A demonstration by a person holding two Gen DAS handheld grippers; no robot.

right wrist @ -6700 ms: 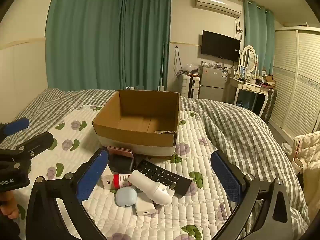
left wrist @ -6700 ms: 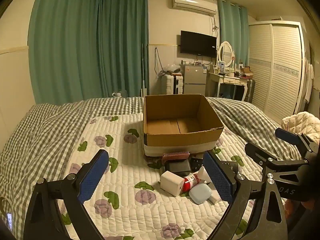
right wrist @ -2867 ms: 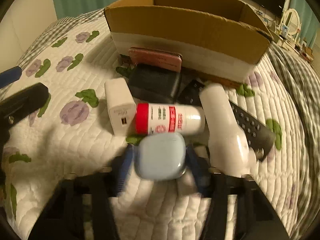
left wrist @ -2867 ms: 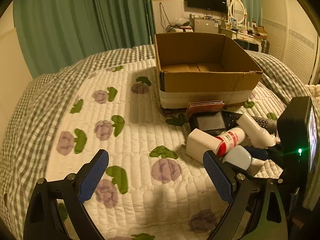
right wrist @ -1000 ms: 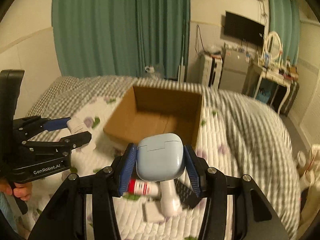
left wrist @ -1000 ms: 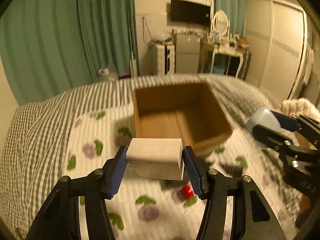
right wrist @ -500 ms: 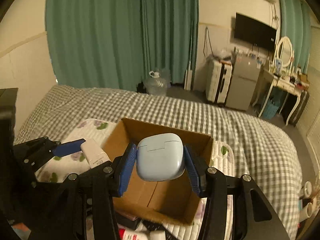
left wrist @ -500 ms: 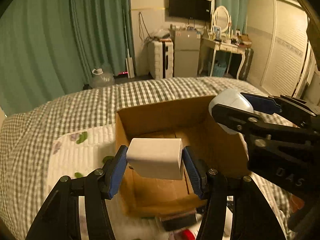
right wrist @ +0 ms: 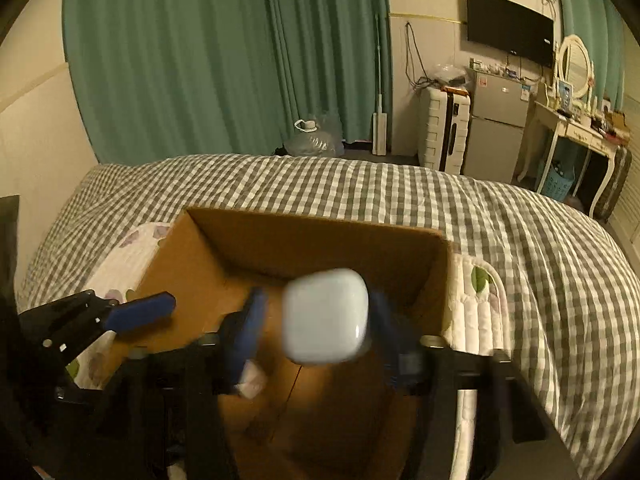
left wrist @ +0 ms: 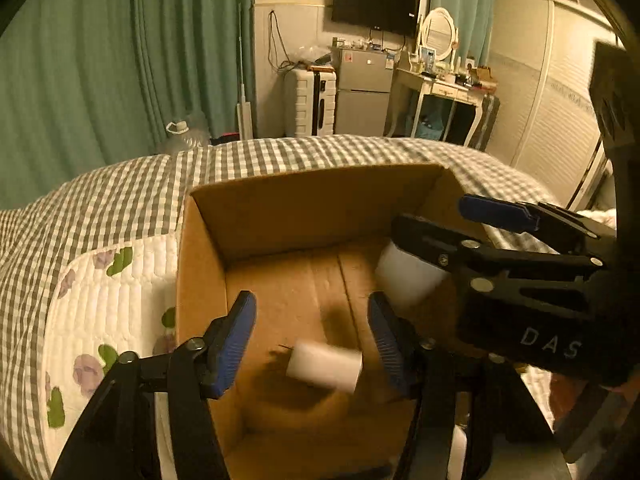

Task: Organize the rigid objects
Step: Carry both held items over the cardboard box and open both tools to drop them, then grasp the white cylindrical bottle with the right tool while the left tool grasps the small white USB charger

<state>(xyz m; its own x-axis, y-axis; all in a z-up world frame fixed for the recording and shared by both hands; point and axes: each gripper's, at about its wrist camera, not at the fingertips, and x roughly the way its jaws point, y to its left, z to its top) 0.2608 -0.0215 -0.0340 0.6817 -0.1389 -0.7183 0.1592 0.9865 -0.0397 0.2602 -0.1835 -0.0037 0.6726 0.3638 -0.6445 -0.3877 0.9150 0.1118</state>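
Note:
An open cardboard box stands on the bed, also in the right wrist view. My left gripper is open over the box; the white charger block is loose and blurred between its pads, inside the box. My right gripper is open above the box, its fingers blurred. The pale blue earbud case sits between them, blurred, free of the pads. In the left wrist view the right gripper shows at right with the case below it. The block also shows in the right wrist view.
The box sits on a white quilt with flower prints over a grey checked bedspread. Green curtains, a suitcase, a fridge and a dressing table stand beyond the bed.
Both grippers have opened over the box. The white charger block and the blue earbud case have left the pads and are dropping into the box.

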